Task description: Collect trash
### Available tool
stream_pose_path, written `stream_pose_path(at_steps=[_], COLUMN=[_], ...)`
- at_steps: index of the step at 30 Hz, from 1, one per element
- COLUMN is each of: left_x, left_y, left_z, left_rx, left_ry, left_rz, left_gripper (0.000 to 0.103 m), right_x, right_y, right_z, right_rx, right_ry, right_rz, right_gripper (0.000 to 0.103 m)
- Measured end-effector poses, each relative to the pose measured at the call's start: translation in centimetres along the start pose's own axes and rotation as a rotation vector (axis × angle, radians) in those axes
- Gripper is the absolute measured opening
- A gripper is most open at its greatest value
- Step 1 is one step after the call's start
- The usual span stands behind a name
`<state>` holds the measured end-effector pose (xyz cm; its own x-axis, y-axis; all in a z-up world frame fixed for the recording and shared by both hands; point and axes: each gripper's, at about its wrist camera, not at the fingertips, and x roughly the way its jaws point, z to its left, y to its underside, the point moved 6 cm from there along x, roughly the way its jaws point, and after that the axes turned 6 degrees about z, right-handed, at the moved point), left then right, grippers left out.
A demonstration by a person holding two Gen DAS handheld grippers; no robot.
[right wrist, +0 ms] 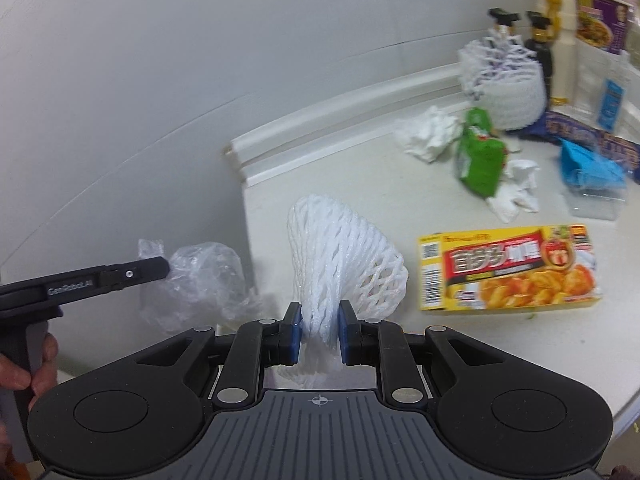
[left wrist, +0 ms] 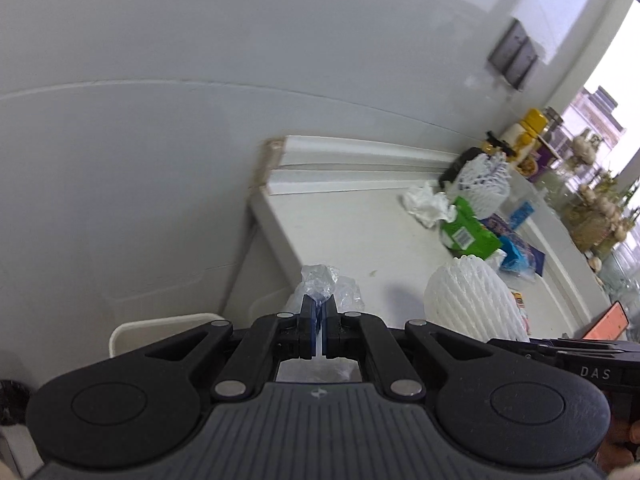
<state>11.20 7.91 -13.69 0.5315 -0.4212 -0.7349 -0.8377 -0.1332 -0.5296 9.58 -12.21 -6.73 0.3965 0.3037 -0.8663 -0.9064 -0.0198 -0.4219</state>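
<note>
My left gripper point(left wrist: 319, 308) is shut on a crumpled clear plastic bag point(left wrist: 326, 286) and holds it past the counter's left end; it also shows in the right wrist view point(right wrist: 160, 266) with the bag point(right wrist: 200, 280). My right gripper point(right wrist: 319, 320) is shut on a white foam fruit net point(right wrist: 344, 256), held above the counter; the net shows in the left wrist view point(left wrist: 472, 300). Other trash lies on the white counter point(right wrist: 500, 340): a yellow curry box point(right wrist: 508, 266), a green packet point(right wrist: 480, 152), crumpled tissues point(right wrist: 428, 132), a blue wrapper point(right wrist: 588, 164) and a second foam net point(right wrist: 504, 80).
A white bin point(left wrist: 160, 330) stands below the counter's left end, partly hidden by my left gripper. Sauce bottles point(right wrist: 560, 40) and jars stand at the counter's back right by the window. The grey wall point(left wrist: 160, 120) is close behind.
</note>
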Motion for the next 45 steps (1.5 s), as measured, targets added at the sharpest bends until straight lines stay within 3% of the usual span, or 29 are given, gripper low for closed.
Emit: stream_pose_path(at_steps=[15, 30, 45], left_x=[0.8, 6.7, 12.6], left_y=[3.8, 7.2, 9.6], left_z=[6.9, 12.5, 16.2], left_rx=[-0.195, -0.309, -0.333], left_ry=[-0.078, -0.142, -0.167], left_rz=[0.055, 0.169, 0.241], left_gripper=[0.002, 0.002, 0.004], right_x=[5.6, 15.8, 23.4], right_y=[0.0, 1.2, 3.3], right_z=[8.9, 12.3, 14.4], right_rx=[-0.205, -0.328, -0.528], right_ry=[-0.078, -0.018, 0.084], right_rz=[0.125, 0.325, 0.441], right_gripper=[0.018, 0.018, 0.019])
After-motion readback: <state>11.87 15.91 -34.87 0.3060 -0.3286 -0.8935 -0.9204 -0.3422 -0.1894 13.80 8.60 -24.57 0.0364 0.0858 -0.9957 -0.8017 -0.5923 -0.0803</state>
